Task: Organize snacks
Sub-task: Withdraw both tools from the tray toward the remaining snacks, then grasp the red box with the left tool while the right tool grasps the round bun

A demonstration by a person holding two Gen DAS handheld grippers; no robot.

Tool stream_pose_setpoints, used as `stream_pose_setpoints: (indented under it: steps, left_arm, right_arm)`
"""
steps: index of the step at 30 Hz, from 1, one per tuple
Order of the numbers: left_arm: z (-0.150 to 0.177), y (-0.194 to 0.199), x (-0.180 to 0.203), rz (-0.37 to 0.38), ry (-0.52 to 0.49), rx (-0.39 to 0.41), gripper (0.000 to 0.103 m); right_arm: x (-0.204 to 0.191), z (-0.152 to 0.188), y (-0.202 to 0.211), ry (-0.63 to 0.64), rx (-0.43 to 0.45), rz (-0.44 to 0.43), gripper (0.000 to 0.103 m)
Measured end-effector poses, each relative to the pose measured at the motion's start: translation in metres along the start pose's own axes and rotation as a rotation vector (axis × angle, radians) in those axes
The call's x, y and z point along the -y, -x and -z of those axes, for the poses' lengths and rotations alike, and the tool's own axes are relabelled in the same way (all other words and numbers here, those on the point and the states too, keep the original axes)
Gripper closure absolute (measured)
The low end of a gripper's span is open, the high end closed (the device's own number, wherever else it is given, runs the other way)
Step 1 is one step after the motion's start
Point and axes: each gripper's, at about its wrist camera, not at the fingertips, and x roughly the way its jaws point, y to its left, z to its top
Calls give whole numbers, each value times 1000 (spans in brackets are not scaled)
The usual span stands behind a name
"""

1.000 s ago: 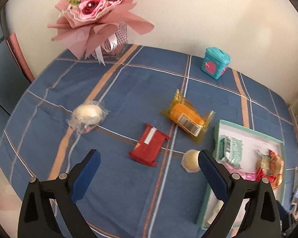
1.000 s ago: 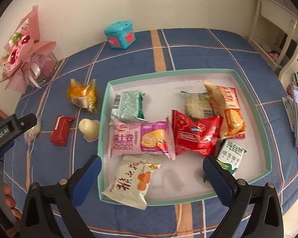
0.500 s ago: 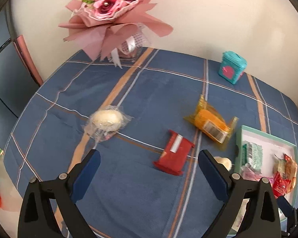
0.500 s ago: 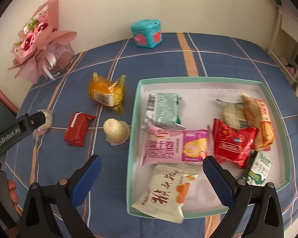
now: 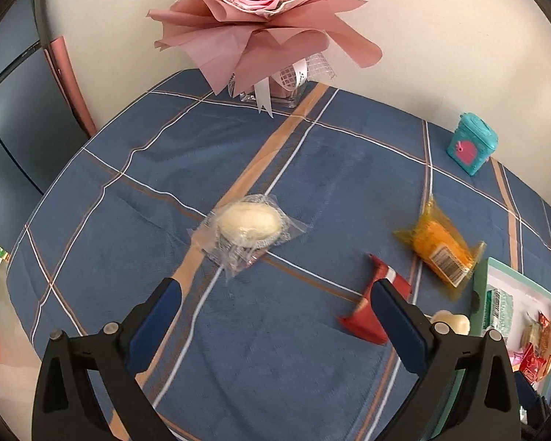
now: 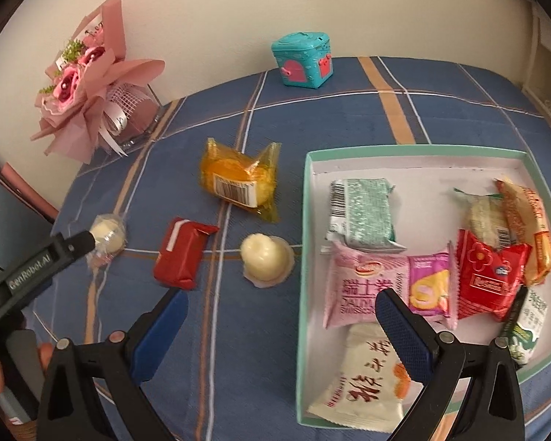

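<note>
Risking a slip: left tool hanging with jaws apart just before the clear-wrapped cake, loose film likely crumpling. Right tool also spread wide, empty, near the tray. Lying close on the desk: red packet, orange snack. Bouquet standing well apart.

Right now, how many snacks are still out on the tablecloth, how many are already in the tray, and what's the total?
On the tablecloth: 4 (clear-wrapped pastry, red packet, orange cake, white jelly cup)
In the tray: 7
Total: 11
</note>
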Motion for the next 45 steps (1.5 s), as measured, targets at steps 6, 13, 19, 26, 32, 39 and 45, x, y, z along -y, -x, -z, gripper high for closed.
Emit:
stream_pose_setpoints:
  steps: [6, 13, 19, 26, 32, 39, 45]
  left_arm:
    - [-8, -5, -3, 92, 2, -18, 1]
    - [-13, -13, 15, 146, -53, -33, 1]
    - [-13, -24, 27, 242, -36, -83, 1]
    - [-4, -36, 52, 286, -86, -138, 6]
    - [4, -55, 72, 301, -127, -203, 18]
    - [9, -71, 84, 283, -162, -245, 33]
    - [11, -80, 86, 257, -164, -262, 49]
  right_arm:
    - [-3, -12, -9, -14, -1, -59, 0]
    - [-16, -22, -17, 73, -17, -37, 0]
    - [-17, -24, -30, 90, -50, -48, 16]
    - [-25, -25, -48, 129, -98, -41, 44]
    - [-30, -23, -68, 155, -136, -16, 55]
    - [-28, -23, -80, 156, -150, 8, 64]
    - [-33, -24, -85, 181, -146, 35, 64]
